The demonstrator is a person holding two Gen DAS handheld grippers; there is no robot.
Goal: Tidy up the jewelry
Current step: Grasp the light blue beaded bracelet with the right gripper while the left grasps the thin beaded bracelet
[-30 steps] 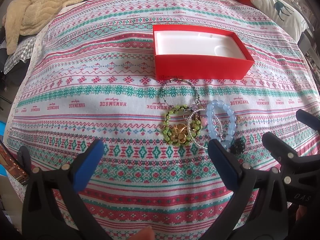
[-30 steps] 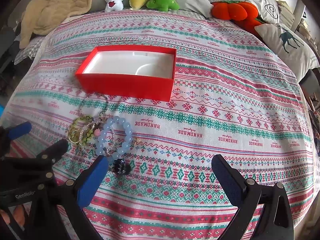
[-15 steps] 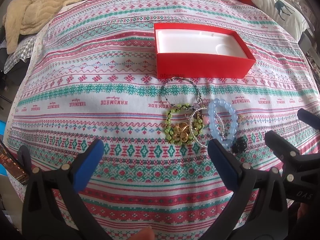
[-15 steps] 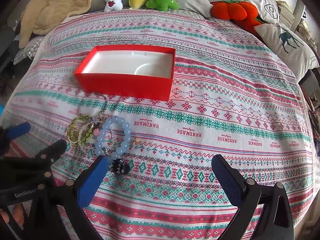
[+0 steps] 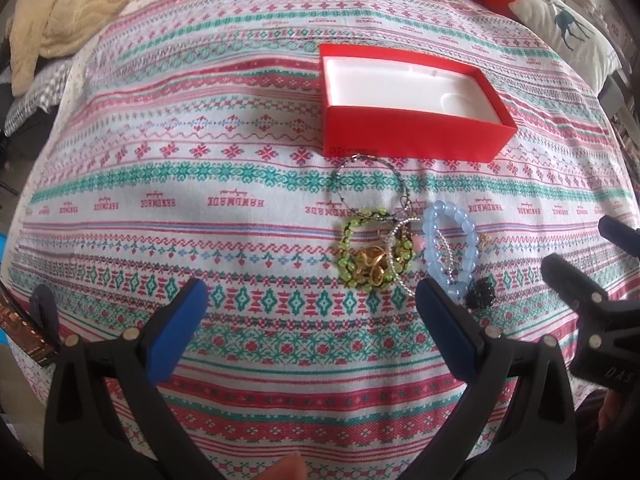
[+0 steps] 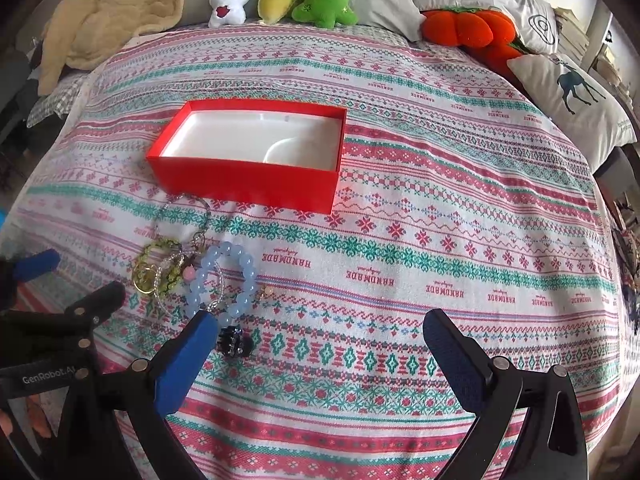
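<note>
Nothing is sorted yet, I judge: the red box [image 5: 412, 136] on the bed is empty, the jewelry pile [image 5: 404, 248] lies just at its 6 o'clock, and the left gripper [image 5: 310, 300] and right gripper [image 6: 320, 332] hover with jaws spread, holding nothing.

An open red box [image 5: 412, 136] with a white, empty lining is set flat on the bedspread. Just in front of it a loose cluster of jewelry is laid: a thin wire hoop [image 5: 370, 184], a green beaded bracelet [image 5: 374, 254] encircling gold rings [image 5: 370, 266], a pale blue beaded bracelet [image 5: 450, 248], and a small black beaded piece [image 5: 482, 294].
</note>
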